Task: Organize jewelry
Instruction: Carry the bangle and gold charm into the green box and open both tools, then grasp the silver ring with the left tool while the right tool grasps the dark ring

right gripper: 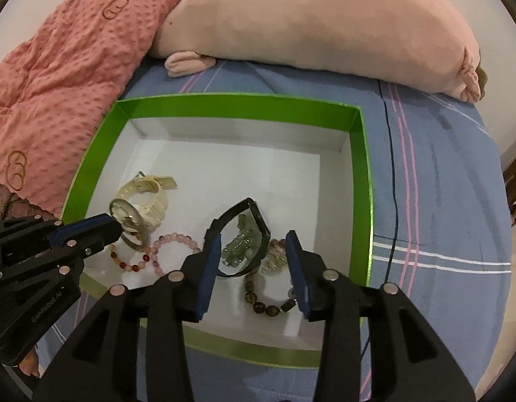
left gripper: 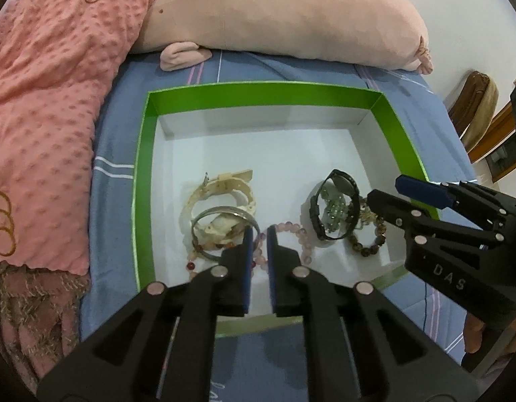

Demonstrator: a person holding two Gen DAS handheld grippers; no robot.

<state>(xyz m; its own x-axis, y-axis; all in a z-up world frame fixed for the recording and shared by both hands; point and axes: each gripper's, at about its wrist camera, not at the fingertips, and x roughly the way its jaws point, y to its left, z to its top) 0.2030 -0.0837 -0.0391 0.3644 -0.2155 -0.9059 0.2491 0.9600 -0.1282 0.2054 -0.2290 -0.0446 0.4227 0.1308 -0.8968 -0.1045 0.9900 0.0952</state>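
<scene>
A green-rimmed white box point(left gripper: 150, 154) point(right gripper: 360, 174) lies on the bed and holds the jewelry. A cream watch point(left gripper: 224, 187) point(right gripper: 150, 194), a silver bangle point(left gripper: 224, 216) point(right gripper: 128, 221), a pink bead bracelet point(left gripper: 291, 231) point(right gripper: 177, 239), a red bead bracelet point(right gripper: 127, 264), a black watch point(left gripper: 338, 211) point(right gripper: 254, 224) over green beads point(right gripper: 239, 251), and a brown bead bracelet point(left gripper: 368, 248) point(right gripper: 268, 305) lie inside. My left gripper point(left gripper: 258, 234) point(right gripper: 115, 226) is nearly shut, its tips at the silver bangle's rim. My right gripper point(right gripper: 254, 244) point(left gripper: 382, 191) is open around the black watch.
A pink dotted blanket point(left gripper: 46, 100) point(right gripper: 66, 67) lies at the left. A long pale pink pillow point(left gripper: 278, 13) point(right gripper: 325, 23) lies behind the box. The blue striped sheet point(right gripper: 442, 217) extends right. Wooden furniture point(left gripper: 485, 124) stands past the bed's right edge.
</scene>
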